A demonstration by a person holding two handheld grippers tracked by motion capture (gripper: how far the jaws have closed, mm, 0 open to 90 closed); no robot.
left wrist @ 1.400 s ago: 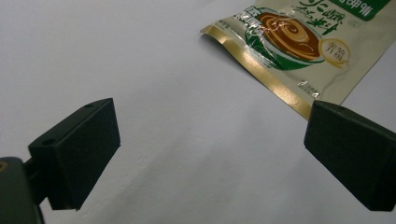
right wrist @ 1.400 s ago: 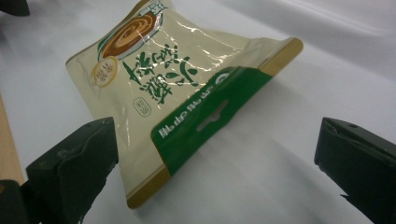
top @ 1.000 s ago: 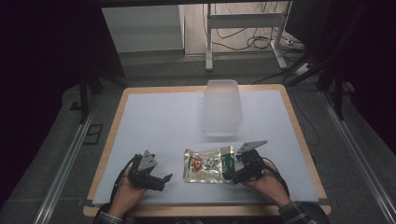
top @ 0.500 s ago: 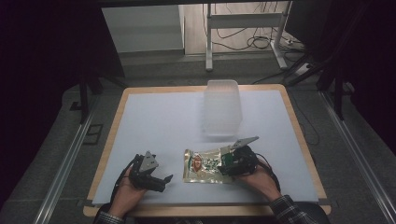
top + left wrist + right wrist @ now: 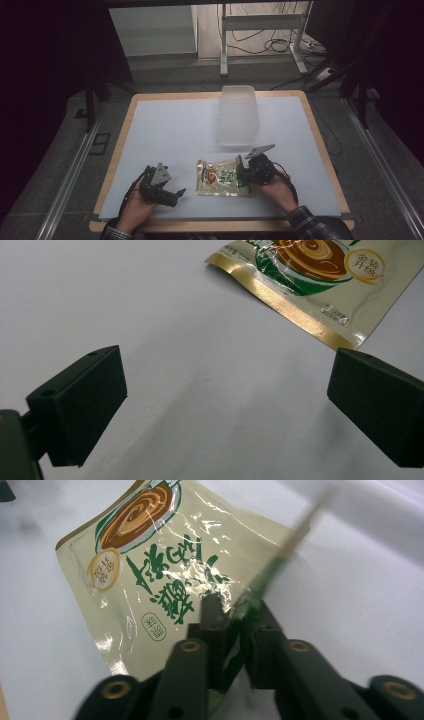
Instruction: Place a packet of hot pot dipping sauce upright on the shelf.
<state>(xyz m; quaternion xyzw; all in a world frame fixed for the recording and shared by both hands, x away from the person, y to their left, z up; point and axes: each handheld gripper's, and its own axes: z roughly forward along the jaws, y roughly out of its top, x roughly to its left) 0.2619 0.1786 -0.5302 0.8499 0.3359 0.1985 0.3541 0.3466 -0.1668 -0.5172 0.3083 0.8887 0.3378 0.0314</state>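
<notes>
At the near edge of the table [image 5: 150,115], my right gripper [image 5: 248,173] is pinching the right edge of the snack packet [image 5: 220,177], its jaws clamped on the foil. My left gripper [image 5: 172,192] is resting spread wide, just left of the packet. A clear plastic container [image 5: 237,115] is sitting farther back.

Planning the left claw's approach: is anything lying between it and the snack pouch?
Nothing: the left claw stands open, with bare white table running up to the snack pouch in the left gripper view.
</notes>
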